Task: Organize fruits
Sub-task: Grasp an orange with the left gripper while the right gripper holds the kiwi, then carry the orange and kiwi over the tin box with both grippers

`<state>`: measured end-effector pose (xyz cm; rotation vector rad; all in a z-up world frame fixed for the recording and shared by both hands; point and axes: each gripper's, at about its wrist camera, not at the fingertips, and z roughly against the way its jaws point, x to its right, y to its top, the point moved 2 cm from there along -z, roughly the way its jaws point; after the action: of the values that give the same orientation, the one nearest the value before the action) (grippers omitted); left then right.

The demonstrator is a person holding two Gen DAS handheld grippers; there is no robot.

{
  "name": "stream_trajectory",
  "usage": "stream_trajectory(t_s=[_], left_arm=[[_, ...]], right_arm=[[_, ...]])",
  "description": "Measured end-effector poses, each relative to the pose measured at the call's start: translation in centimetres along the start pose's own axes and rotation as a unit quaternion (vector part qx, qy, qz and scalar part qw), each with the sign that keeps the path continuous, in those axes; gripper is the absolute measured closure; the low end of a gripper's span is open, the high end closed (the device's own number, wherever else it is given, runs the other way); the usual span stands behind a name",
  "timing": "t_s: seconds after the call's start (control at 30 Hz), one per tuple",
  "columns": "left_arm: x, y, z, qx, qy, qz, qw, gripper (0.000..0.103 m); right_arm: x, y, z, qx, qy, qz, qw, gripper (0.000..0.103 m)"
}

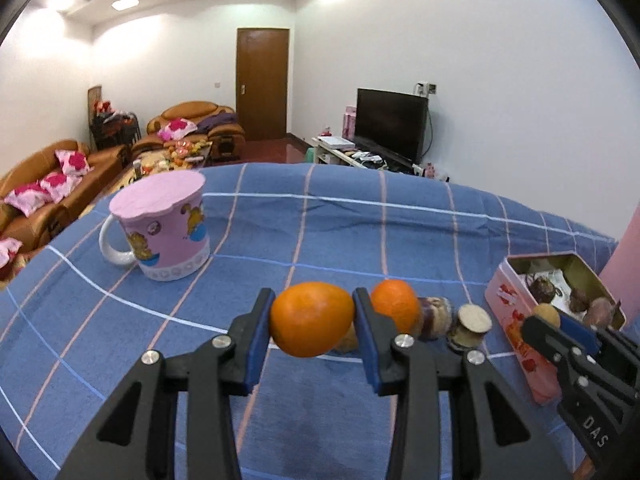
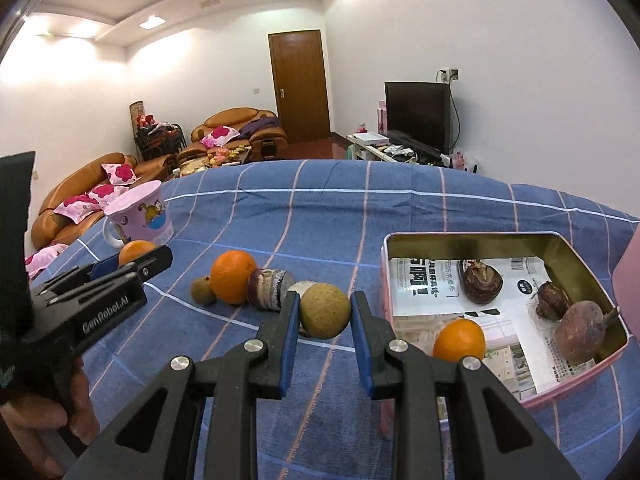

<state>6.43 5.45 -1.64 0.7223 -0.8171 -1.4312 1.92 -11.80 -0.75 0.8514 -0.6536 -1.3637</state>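
Note:
My left gripper (image 1: 313,312) is shut on an orange (image 1: 312,326), held just above the blue checked cloth. Right of it lie a second orange (image 1: 394,308) and a purple-brown root piece (image 1: 434,316). My right gripper (image 2: 325,307) is shut on a round brown-green fruit (image 2: 325,312), left of the pink tin (image 2: 472,236). The tin holds an orange (image 2: 459,339) and three dark brown fruits (image 2: 482,282). In the right wrist view the left gripper (image 2: 138,258) shows at the left with its orange (image 2: 135,250). A small brown fruit (image 2: 203,290) lies by the loose orange (image 2: 233,282).
A pink cartoon mug (image 1: 160,228) stands upside down at the far left of the table. The tin (image 1: 508,300) sits at the right edge, lined with printed paper. A person's hand (image 2: 76,408) holds the left gripper. Sofas, a door and a TV stand beyond the table.

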Motion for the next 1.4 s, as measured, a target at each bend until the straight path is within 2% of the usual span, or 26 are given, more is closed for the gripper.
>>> stream_trajectory(t_s=[0.4, 1.4], left_arm=[[4.1, -0.7, 0.5, -0.012, -0.010, -0.021, 0.9997, 0.062], [16.5, -1.2, 1.2, 0.000, -0.062, -0.092, 0.9938, 0.062]], right_arm=[[1.7, -0.2, 0.8, 0.007, -0.017, -0.001, 1.000, 0.076], [12.8, 0.2, 3.3, 0.026, -0.110, -0.004, 0.994, 0.076]])
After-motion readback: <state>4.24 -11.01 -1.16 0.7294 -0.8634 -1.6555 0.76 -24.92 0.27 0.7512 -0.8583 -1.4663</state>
